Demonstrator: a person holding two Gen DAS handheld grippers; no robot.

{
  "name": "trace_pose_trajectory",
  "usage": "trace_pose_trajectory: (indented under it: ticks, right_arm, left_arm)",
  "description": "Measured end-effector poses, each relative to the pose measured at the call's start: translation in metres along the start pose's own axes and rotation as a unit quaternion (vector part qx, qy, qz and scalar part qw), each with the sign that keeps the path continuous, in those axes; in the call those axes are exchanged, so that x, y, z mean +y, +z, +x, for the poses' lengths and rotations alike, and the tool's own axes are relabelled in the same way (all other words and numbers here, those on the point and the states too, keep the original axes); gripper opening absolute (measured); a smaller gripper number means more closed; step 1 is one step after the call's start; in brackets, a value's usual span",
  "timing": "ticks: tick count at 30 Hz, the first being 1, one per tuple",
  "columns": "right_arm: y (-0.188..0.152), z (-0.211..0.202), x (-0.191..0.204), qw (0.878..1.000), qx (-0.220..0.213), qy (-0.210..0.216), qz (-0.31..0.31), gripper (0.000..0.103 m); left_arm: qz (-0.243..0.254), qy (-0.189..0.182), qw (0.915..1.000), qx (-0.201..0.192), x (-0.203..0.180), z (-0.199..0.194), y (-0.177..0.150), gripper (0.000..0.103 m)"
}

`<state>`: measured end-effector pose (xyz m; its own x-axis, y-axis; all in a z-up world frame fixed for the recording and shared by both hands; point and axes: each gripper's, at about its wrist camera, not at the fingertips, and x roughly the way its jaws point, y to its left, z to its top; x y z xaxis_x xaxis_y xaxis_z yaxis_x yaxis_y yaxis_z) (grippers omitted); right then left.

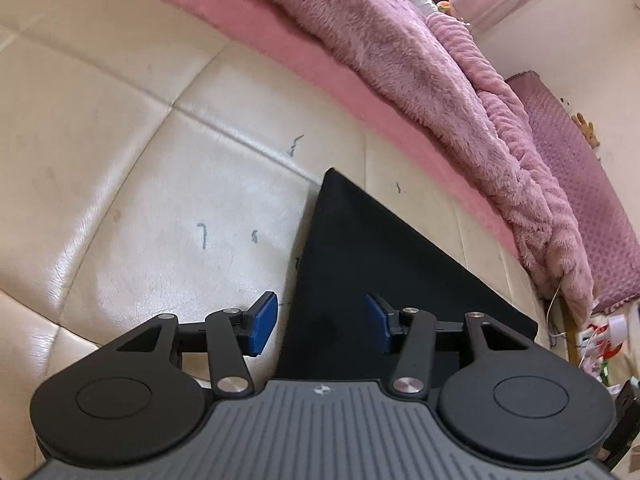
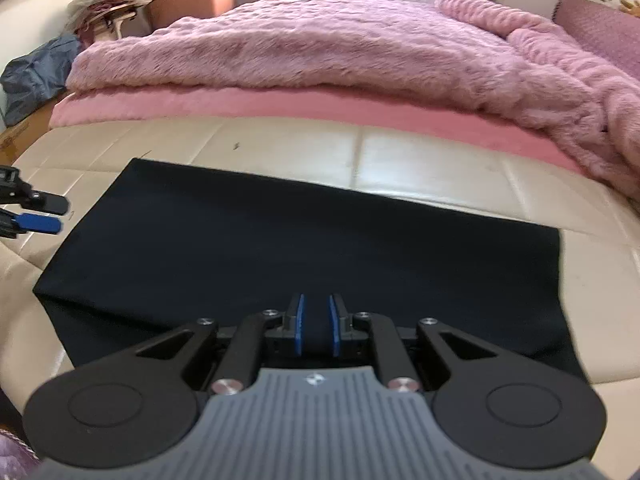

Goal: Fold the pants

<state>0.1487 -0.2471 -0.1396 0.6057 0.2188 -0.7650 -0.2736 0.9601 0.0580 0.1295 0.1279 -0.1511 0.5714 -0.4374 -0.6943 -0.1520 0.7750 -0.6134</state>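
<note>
The black pants (image 2: 280, 248) lie folded flat as a dark rectangle on a cream quilted leather surface (image 2: 420, 160). My right gripper (image 2: 317, 316) hovers over the near edge of the pants. Its blue pads stand only a narrow gap apart, and no cloth looks pinched between them. In the left wrist view, a pointed corner of the pants (image 1: 360, 248) reaches away from me. My left gripper (image 1: 320, 304) is open, straddling the left edge of the cloth without pressing on it. The left gripper (image 2: 52, 213) also shows at the left edge of the right wrist view, just beside the pants.
A fluffy pink blanket (image 2: 320, 48) and a pink sheet (image 2: 240, 102) border the far side of the leather surface. There is a purple pillow (image 1: 580, 184) at the right. A brown storage tub (image 2: 192, 0), a blue bag (image 2: 36, 76) and floor clutter (image 1: 600, 340) lie around.
</note>
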Motion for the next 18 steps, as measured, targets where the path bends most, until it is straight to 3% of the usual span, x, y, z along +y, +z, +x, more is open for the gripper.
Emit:
trace_pose_trajectory:
  ticks: [12,16,18]
  right_arm:
    - [-0.002,0.035,0.003,0.999,0.031,0.022,0.003,0.009]
    - [-0.002,0.038,0.003,0.999,0.034,0.026,-0.002,0.01]
    - [-0.001,0.039,0.002,0.999,0.034,0.028,-0.001,0.01]
  left_arm:
    - [-0.041,-0.077,0.9955,0.035,0.027,0.033,0.015,0.058]
    - [-0.036,-0.095,0.9936,0.05,0.027,0.044,0.017,0.055]
    - [-0.036,-0.1,0.9928,0.056,0.028,0.048,0.018,0.047]
